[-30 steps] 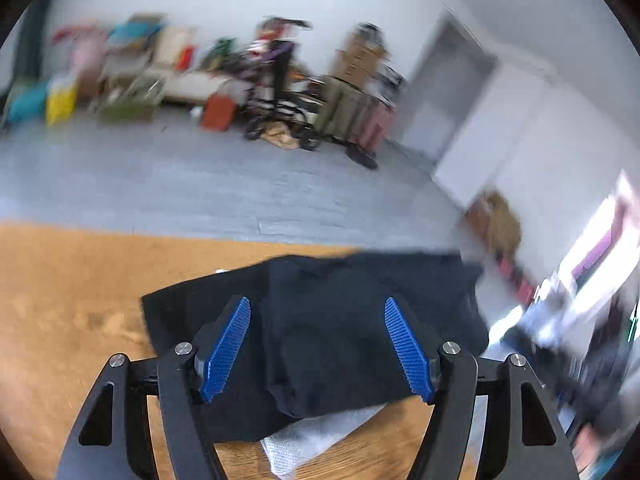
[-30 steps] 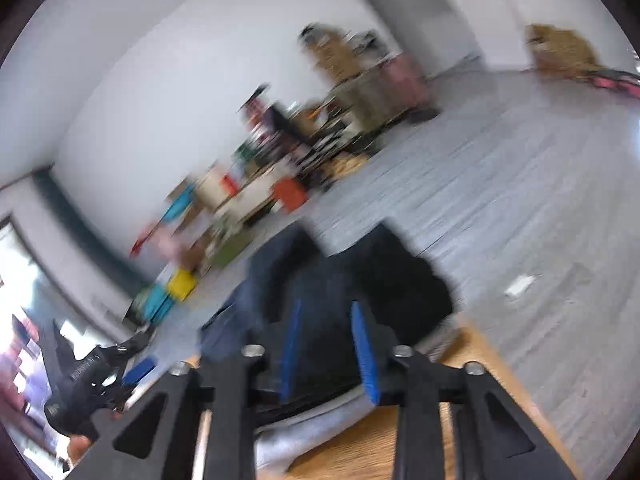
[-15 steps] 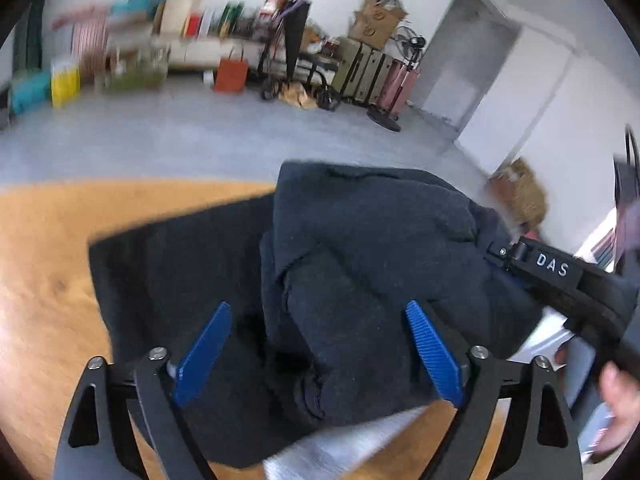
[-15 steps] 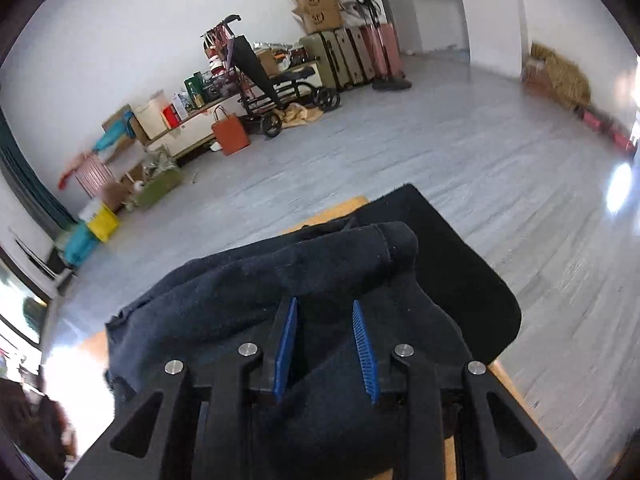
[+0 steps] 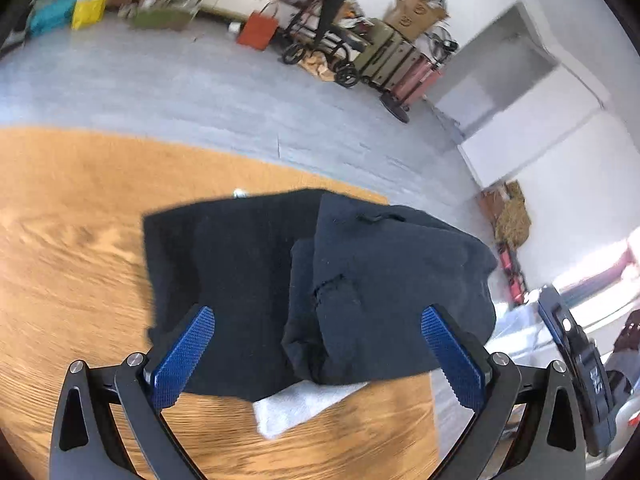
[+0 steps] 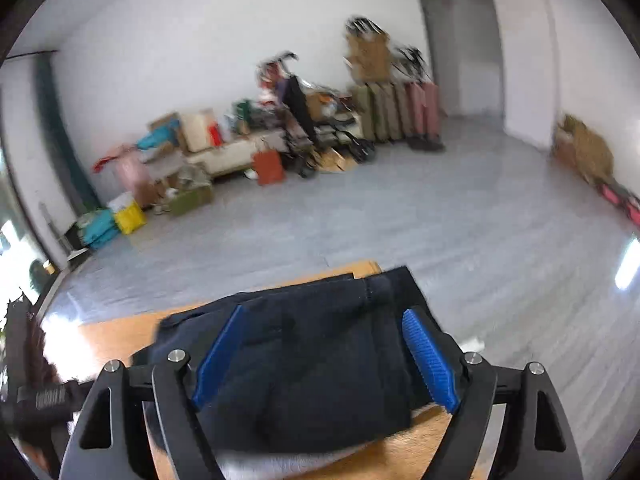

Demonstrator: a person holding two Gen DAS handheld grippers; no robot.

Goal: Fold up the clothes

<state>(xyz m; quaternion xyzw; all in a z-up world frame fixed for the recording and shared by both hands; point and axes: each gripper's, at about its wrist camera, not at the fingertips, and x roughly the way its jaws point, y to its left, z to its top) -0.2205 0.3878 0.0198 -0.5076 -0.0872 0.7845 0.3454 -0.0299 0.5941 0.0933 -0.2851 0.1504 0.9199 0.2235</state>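
A dark navy garment [image 5: 384, 280] lies folded in a bundle on the right end of the wooden table [image 5: 72, 240], on top of a flat black garment [image 5: 224, 256] and a white cloth [image 5: 296, 404]. My left gripper [image 5: 316, 356] hangs open over the pile, blue pads wide apart and holding nothing. In the right wrist view the navy garment [image 6: 320, 360] fills the space under my right gripper [image 6: 324, 356], which is open with nothing pinched. The other gripper [image 5: 576, 364] shows at the right edge of the left wrist view.
The table's [image 6: 120, 332] far edge and right corner lie just past the pile, with grey floor [image 5: 200, 92] beyond. Boxes, bags, a stroller and suitcases [image 6: 392, 112] line the far wall.
My right gripper has gone from shut on the navy garment to open, leaving it on the pile. Both grippers have pulled back from the clothes.
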